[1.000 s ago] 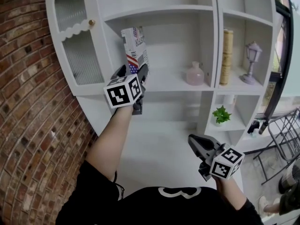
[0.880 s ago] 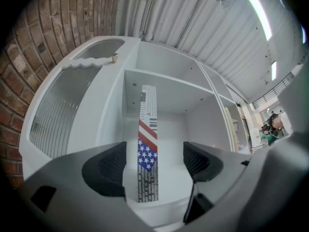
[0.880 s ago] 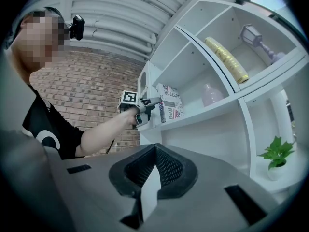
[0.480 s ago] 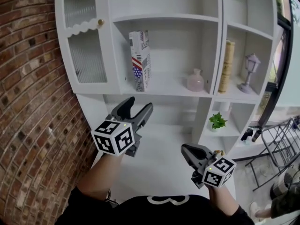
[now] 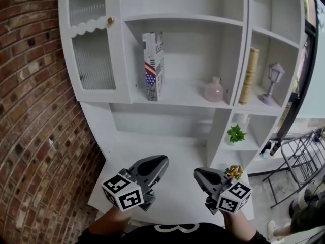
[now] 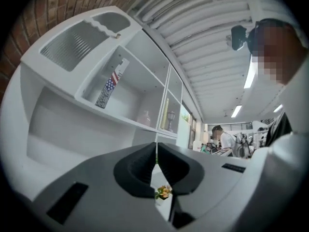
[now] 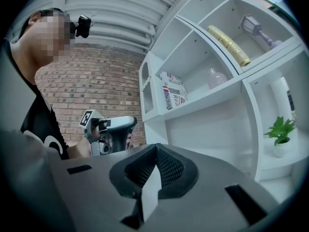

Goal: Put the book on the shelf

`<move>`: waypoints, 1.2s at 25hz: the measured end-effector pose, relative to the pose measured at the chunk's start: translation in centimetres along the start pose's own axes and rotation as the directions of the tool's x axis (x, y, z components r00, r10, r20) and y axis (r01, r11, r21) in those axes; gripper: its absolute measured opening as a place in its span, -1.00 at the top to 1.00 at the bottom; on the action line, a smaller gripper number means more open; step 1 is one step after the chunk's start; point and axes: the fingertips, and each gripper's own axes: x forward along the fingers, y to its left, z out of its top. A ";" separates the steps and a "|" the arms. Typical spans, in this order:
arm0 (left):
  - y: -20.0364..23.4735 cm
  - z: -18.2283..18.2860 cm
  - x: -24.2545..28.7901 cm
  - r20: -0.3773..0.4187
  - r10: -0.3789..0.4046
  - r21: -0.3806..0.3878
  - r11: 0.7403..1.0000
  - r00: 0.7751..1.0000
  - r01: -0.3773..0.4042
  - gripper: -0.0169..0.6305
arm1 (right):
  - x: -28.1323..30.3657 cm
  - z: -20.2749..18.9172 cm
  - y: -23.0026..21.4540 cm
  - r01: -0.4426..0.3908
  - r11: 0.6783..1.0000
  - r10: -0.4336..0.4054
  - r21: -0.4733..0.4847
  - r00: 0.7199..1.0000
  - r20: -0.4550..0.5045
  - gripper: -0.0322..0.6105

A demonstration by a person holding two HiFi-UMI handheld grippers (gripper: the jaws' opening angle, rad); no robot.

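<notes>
The book (image 5: 153,65), white with a flag pattern, stands upright on the white shelf (image 5: 177,99), left of middle. It also shows in the left gripper view (image 6: 110,86) and the right gripper view (image 7: 173,95). My left gripper (image 5: 161,161) hangs low over the counter, far below the book. Its jaws are closing and meet, with nothing between them (image 6: 156,151). My right gripper (image 5: 199,173) is beside it, shut and empty (image 7: 155,151). From the right gripper view the left gripper (image 7: 120,124) shows at the left.
A pink vase (image 5: 214,90) shares the book's shelf. A yellow roll (image 5: 249,75) and a small lamp (image 5: 274,75) stand in the right bay, a potted plant (image 5: 236,134) below. A glass cabinet door (image 5: 94,60) and brick wall (image 5: 35,136) are left.
The left gripper has let go of the book, drawn back down from the shelf to the counter, and closed its jaws. The book stays upright on the shelf. The right gripper has barely moved.
</notes>
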 end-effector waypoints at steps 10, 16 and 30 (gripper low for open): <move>-2.2 -6.4 -1.6 -0.094 -0.051 -0.028 0.998 0.994 0.049 0.94 | -0.6 -2.2 1.2 0.029 0.998 -0.029 0.049 1.000 0.005 0.91; -2.8 -7.9 -1.7 -0.091 -0.069 -0.083 0.995 0.993 0.062 0.94 | -1.4 -3.0 1.2 0.037 0.995 -0.039 0.097 0.999 0.016 0.89; -2.0 -6.4 -1.4 -0.082 -0.031 -0.086 0.996 0.996 0.024 0.94 | -0.6 -1.4 1.0 -0.021 0.996 0.016 0.084 0.998 0.054 0.88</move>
